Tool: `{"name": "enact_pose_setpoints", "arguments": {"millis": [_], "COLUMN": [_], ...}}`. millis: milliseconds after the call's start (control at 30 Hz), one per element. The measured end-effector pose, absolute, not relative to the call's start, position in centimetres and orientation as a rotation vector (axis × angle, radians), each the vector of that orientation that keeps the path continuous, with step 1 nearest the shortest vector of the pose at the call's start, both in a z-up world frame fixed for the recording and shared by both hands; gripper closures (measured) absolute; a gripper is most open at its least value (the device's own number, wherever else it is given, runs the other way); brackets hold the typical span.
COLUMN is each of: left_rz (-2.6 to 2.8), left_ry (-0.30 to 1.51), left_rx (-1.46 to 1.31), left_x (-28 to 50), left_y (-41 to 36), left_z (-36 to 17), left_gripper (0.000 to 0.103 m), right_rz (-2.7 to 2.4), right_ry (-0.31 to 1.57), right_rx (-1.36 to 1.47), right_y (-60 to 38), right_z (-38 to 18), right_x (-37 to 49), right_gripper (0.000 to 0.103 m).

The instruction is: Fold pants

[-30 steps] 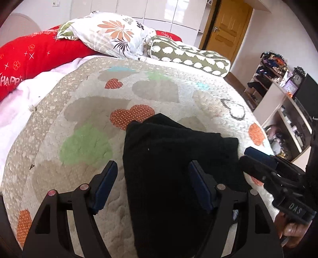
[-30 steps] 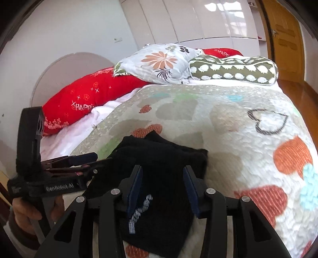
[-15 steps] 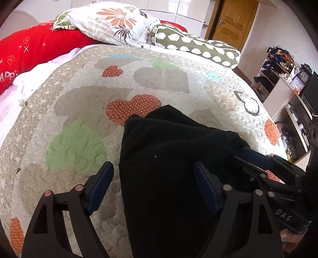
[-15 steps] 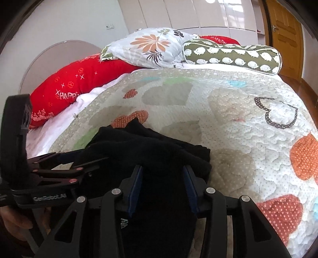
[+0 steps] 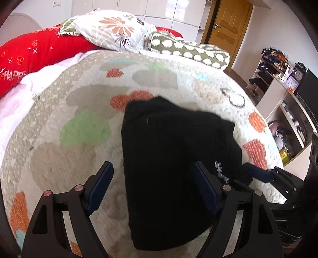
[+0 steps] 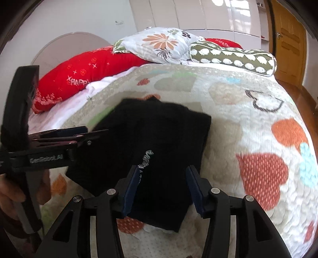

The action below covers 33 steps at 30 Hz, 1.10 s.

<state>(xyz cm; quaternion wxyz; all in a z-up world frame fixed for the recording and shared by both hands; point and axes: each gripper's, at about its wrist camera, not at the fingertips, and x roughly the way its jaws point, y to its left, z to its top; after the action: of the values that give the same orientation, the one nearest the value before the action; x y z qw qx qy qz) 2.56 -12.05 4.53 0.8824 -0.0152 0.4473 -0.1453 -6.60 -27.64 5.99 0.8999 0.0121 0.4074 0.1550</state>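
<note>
Pants [image 5: 171, 158], black and folded into a thick bundle, lie on a bed under two hand-held tools. Left tool [image 5: 153, 186] hangs over the near part of the bundle with its blue pads spread wide; one pad sits over the quilt [image 5: 83, 139] beside the cloth, the other over the cloth, and neither presses on it. Right tool [image 6: 162, 188] is just to the right, its pads opening, with the near edge of the pants and a strip of white lettering [image 6: 146, 158] between them; the pads stand clear of the fabric. A hand [image 6: 12, 196] grips the left tool's handle at the lower left of the right view. The quilt is cream with orange, green and grey hearts. At the head of the bed lie a red pillow [image 5: 37, 53], a floral pillow [image 5: 117, 29] and a green spotted bolster [image 5: 188, 51]. Beyond are white wardrobe doors [image 6: 208, 15], a wooden door [image 5: 232, 23], and cluttered shelves [image 5: 278, 79] at the right.
</note>
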Motion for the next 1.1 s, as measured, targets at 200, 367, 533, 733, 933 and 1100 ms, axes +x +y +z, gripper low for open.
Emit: {"name": "enact_pose_setpoints", "arguments": {"millis": [200, 367, 533, 733, 933, 1100], "left_rz": [-0.28, -0.259, -0.244, -0.194, -0.146, -0.131], "left_ry": [0.925, 0.858, 0.797, 0.735, 0.71, 0.692], "left_rx": [-0.056, -0.002, -0.014, -0.035, -0.009, 0.005], "left_x": [1.9, 0.0, -2.1, -4.4, -5.9, -7.0], "left_y": [-12.1, -12.3, -11.7, -10.4, -9.9, -9.7], "left_z": [4.1, 6.1, 7.9, 9.4, 9.9, 10.2], "left_gripper": [0.021, 0.021, 0.021, 0.02, 0.019, 0.019], "right_rz": [0.288, 0.252, 0.22, 0.206, 0.211, 0.222], "right_ry": [0.858, 0.769, 0.728, 0.7, 0.696, 0.696], "right_rx": [0.075, 0.052, 0.073, 0.1, 0.106, 0.097], "right_y": [-28.3, -28.3, -28.3, -28.6, -28.2, -27.7], "right_z": [5.5, 8.3, 10.2, 11.4, 12.0, 12.1], "right_x": [-7.0, -9.1, -10.3, -11.7, -12.6, -13.1], "right_gripper": [0.043, 0.033, 0.026, 0.022, 0.021, 0.021]}}
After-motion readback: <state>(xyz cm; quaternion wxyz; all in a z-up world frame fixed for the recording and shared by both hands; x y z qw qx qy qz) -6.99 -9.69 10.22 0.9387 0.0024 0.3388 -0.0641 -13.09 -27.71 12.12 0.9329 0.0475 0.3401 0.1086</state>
